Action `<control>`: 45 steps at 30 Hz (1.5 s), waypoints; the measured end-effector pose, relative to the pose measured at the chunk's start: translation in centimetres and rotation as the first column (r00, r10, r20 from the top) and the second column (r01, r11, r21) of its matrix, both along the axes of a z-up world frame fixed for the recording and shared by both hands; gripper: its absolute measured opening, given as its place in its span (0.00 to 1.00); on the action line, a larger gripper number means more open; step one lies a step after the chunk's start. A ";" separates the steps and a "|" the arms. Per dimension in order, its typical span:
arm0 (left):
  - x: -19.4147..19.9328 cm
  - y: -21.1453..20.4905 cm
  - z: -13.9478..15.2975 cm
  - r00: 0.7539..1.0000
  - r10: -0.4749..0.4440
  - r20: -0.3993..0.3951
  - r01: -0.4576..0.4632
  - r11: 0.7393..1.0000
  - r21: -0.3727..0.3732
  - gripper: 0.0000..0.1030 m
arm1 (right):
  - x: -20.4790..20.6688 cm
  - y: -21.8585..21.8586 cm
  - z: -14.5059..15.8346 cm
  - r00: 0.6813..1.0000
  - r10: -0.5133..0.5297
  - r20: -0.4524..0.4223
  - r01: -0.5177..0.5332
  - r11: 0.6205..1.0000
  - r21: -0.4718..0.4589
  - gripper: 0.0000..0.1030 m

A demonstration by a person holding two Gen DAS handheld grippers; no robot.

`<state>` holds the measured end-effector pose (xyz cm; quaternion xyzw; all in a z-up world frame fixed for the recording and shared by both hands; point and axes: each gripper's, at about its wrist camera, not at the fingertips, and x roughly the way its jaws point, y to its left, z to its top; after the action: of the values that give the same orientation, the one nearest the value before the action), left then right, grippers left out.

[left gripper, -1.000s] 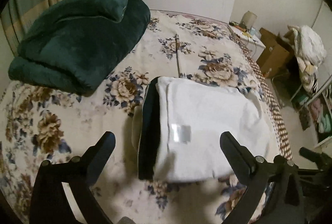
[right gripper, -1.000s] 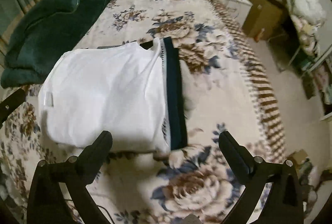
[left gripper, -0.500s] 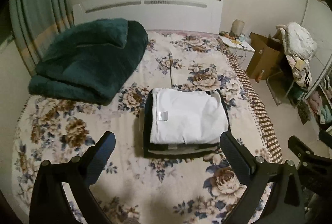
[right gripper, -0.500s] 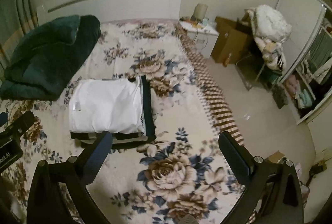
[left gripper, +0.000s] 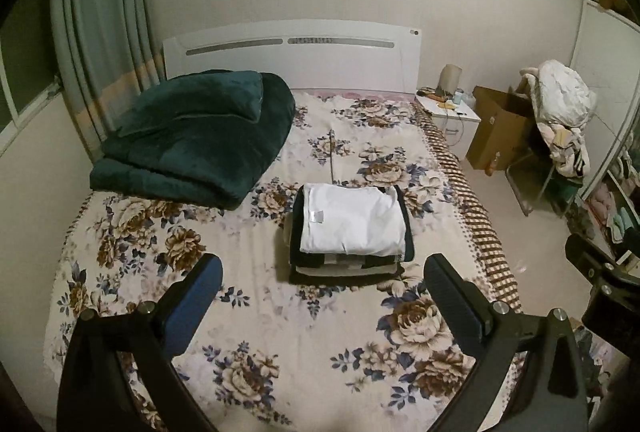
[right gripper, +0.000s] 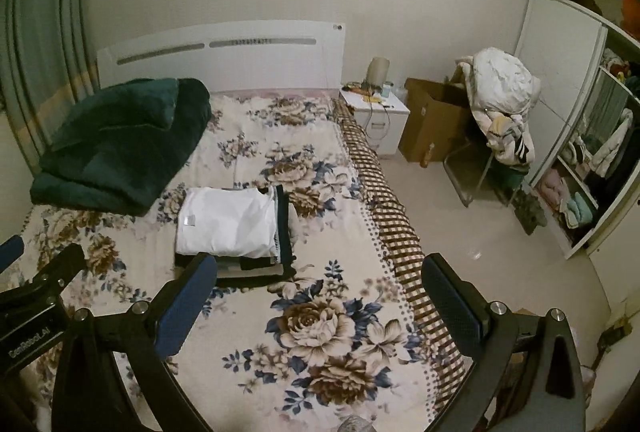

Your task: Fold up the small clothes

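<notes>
One stack of folded clothes (left gripper: 350, 232) at the bed's (left gripper: 280, 344) centre; one green blanket (left gripper: 196, 135) at ten o'clock. One nightstand (right gripper: 374, 111), one cardboard box (right gripper: 430, 119), two grippers.

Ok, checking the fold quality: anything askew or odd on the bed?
Nothing stands out. The white shirt lies flat and square on the folded stack; both claws, left and right, are open and clear.

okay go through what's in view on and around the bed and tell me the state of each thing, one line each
left gripper: open, holding nothing
right gripper: open, holding nothing
white garment: folded flat, topmost on the stack
stack of clothes: folded, resting on the bed
green blanket: folded, bulky, near the headboard
cardboard box: open at the top
wardrobe: open, shelves visible
</notes>
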<state>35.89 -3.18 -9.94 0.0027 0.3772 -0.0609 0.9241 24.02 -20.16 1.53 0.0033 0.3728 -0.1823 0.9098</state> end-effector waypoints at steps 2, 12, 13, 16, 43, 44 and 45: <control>-1.1 0.1 0.8 1.000 0.004 0.010 -0.004 1.000 0.005 1.00 | -1.6 0.6 1.3 1.000 0.009 0.015 -0.009 1.000 0.002 1.00; -5.4 0.8 4.0 0.999 0.013 0.051 -0.012 1.000 -0.011 1.00 | -7.0 2.0 6.1 0.997 0.034 0.066 -0.035 0.999 0.004 1.00; -5.7 0.9 4.2 0.998 0.015 0.056 -0.015 1.000 -0.010 1.00 | -7.4 2.1 6.5 0.997 0.036 0.069 -0.037 0.999 0.007 1.00; -6.3 0.8 4.6 0.998 0.009 0.058 -0.009 1.000 -0.011 1.00 | -8.5 2.3 7.5 0.996 0.040 0.078 -0.041 0.999 0.010 1.00; -8.7 1.4 6.3 0.996 0.040 0.079 -0.038 0.999 -0.019 1.00 | -9.2 2.4 9.3 0.989 0.116 0.091 -0.116 0.993 0.005 1.00; -8.8 1.3 6.3 0.996 0.041 0.081 -0.039 0.999 -0.022 1.00 | -9.2 2.5 9.4 0.989 0.117 0.091 -0.118 0.993 0.003 1.00; -8.7 1.3 6.3 0.996 0.040 0.082 -0.038 0.999 -0.021 1.00 | -9.3 2.5 9.4 0.989 0.119 0.091 -0.119 0.993 0.002 1.00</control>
<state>27.14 -1.87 -3.63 -0.0112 0.3383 -0.0463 0.9398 14.72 -17.63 10.90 -0.0071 0.3313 -0.1259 0.9350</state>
